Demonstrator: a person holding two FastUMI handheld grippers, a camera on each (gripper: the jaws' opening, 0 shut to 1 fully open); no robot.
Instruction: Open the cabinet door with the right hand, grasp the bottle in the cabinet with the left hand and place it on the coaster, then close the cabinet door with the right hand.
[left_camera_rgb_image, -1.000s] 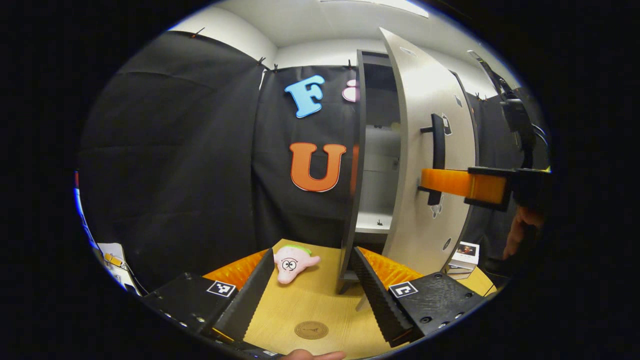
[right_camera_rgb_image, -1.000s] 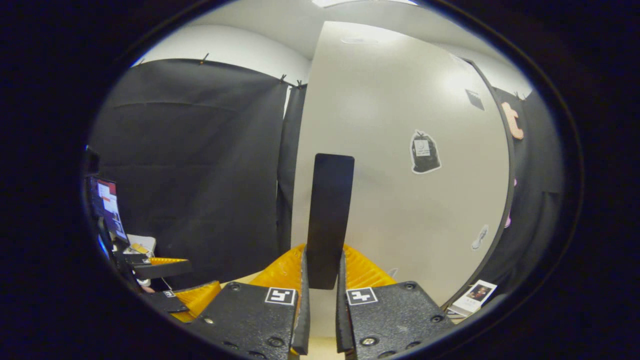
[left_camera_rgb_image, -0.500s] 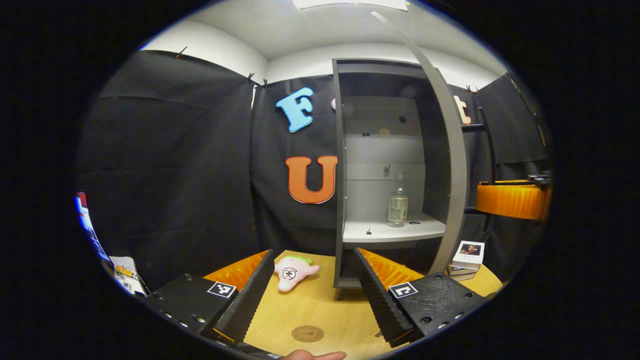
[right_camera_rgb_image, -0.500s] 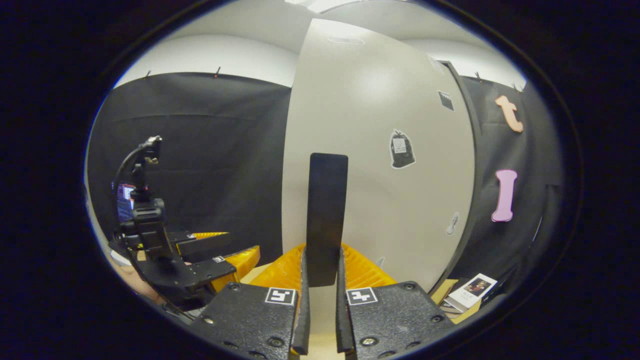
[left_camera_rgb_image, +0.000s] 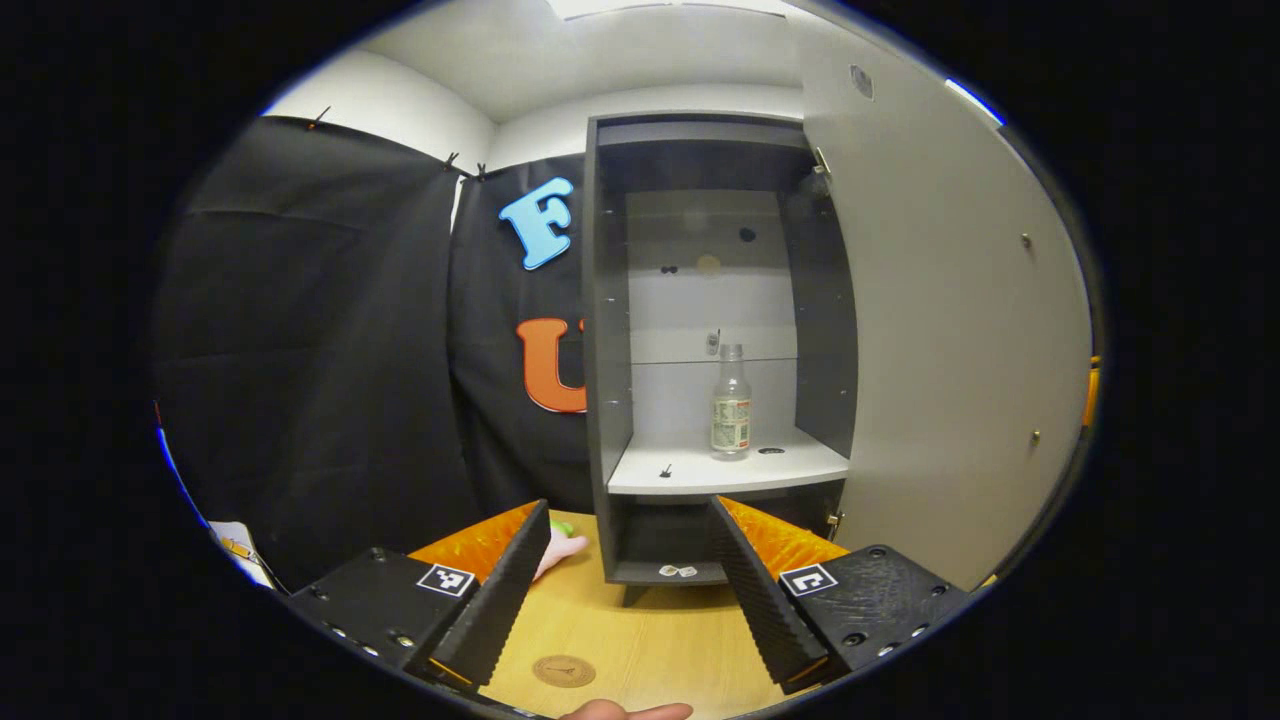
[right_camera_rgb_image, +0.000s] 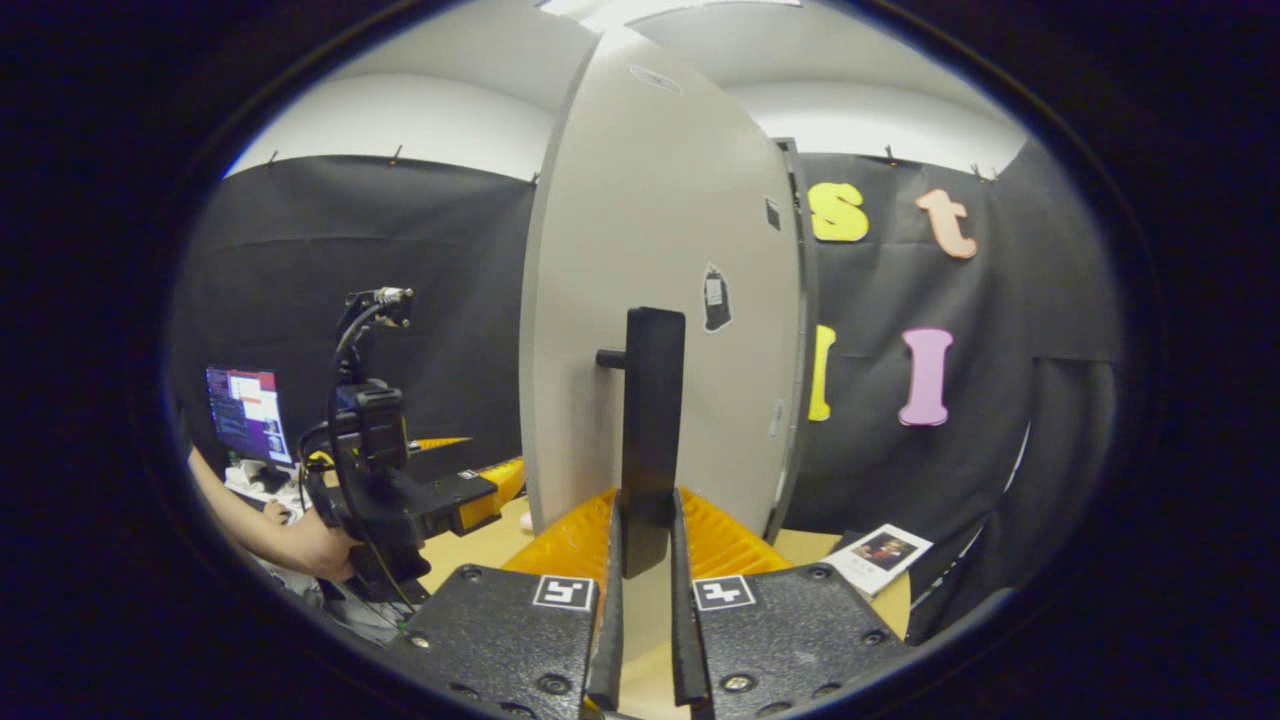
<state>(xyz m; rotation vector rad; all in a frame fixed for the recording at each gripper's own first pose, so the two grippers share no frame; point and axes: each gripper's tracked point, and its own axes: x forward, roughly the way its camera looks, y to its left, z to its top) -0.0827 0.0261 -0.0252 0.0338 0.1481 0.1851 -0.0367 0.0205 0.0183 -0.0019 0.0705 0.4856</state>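
Observation:
The grey cabinet stands open on the wooden table. A clear bottle with a label stands upright on its lower shelf, towards the back. A small round brown coaster lies on the table close in front of my left gripper, which is open and holds nothing, well short of the cabinet. The door is swung wide to the right. My right gripper is shut on the black vertical door handle. The left gripper, held by a hand, shows at the left of the right gripper view.
A pink plush toy peeks out behind my left finger, left of the cabinet base. A booklet lies on the table beyond the door's hinge side. A monitor glows at the far left.
The door has swung from half open to wide open with my right gripper on its handle. The cabinet's inside and the bottle have come into full view; the left gripper view shifted right.

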